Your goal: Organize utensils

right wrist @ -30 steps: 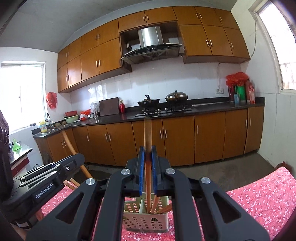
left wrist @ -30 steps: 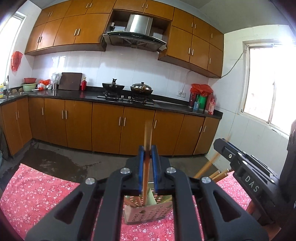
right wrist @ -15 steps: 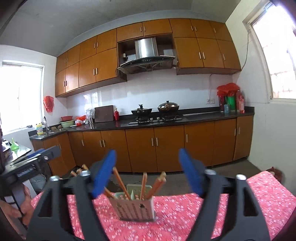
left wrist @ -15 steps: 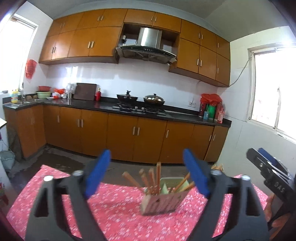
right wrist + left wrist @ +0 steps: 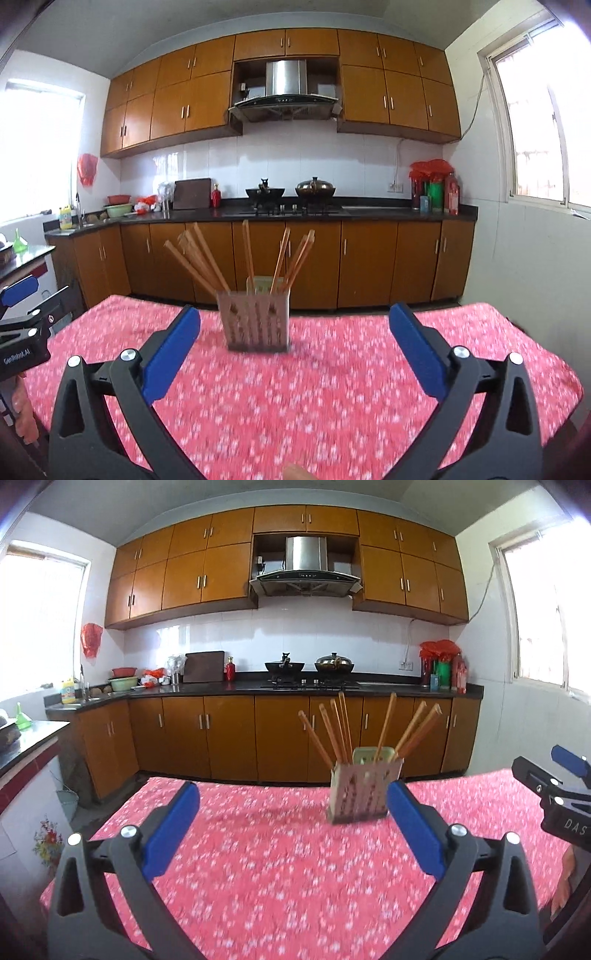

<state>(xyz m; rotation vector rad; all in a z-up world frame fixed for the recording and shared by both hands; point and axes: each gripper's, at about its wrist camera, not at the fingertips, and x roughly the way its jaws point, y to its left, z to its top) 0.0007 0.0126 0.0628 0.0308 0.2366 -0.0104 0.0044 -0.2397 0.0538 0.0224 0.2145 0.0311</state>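
A red flowered cloth covers the surface [image 5: 280, 878], with orange kitchen cabinets [image 5: 229, 734] and a black counter [image 5: 391, 688] behind. The perforated holder [image 5: 364, 792] of chopsticks [image 5: 332, 731] stands near its far edge. Left tongs [image 5: 291, 834] and right tongs [image 5: 293, 356] both gape wide, released, grasping nothing.

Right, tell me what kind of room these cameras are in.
Almost certainly a home kitchen. A stainless steel range hood hangs over a black gas hob carrying two dark pots, orange-brown wooden cabinets line the walls, and a perforated holder of wooden chopsticks stands on a table with a red floral cloth.
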